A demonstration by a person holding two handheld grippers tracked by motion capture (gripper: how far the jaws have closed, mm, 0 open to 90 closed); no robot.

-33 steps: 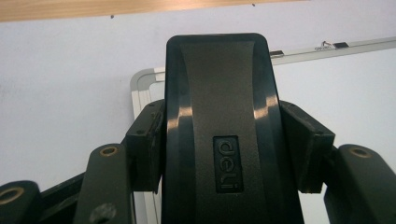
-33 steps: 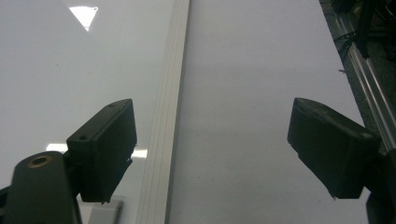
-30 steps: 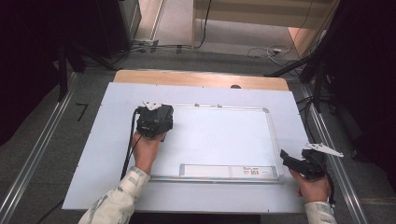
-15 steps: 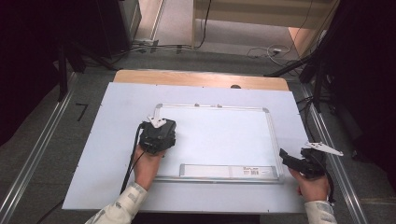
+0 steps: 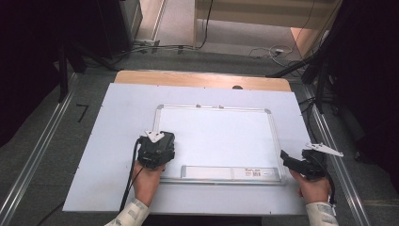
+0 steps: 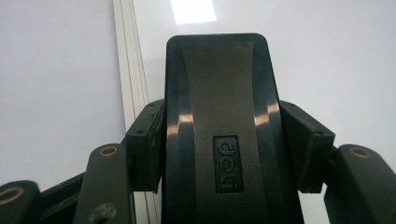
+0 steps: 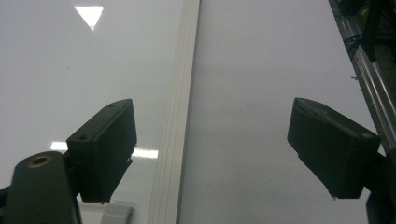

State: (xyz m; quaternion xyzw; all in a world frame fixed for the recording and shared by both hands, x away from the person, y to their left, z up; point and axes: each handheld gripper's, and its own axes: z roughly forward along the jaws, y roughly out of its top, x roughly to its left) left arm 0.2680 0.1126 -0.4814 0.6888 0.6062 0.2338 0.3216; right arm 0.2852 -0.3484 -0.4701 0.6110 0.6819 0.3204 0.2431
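Observation:
A white whiteboard (image 5: 216,136) with a silver frame lies flat on the white table (image 5: 122,108). My left gripper (image 5: 157,146) is over the board's near left corner, shut on a black eraser (image 6: 219,116) marked "deli". In the left gripper view the eraser rests on the board surface (image 6: 327,56), just right of the frame's left edge (image 6: 130,70). My right gripper (image 5: 288,160) hovers at the board's near right corner. In the right gripper view it (image 7: 217,144) is open and empty, straddling the board's frame (image 7: 180,93).
A grey pen tray (image 5: 230,173) with a label runs along the board's near edge. A wooden strip (image 5: 197,79) borders the table's far side. Metal rails (image 5: 37,155) flank the table on the floor, and cables (image 5: 263,49) lie beyond it.
My left gripper has slid the eraser down the board's left side, from the far left corner toward the person. The right gripper has stayed put.

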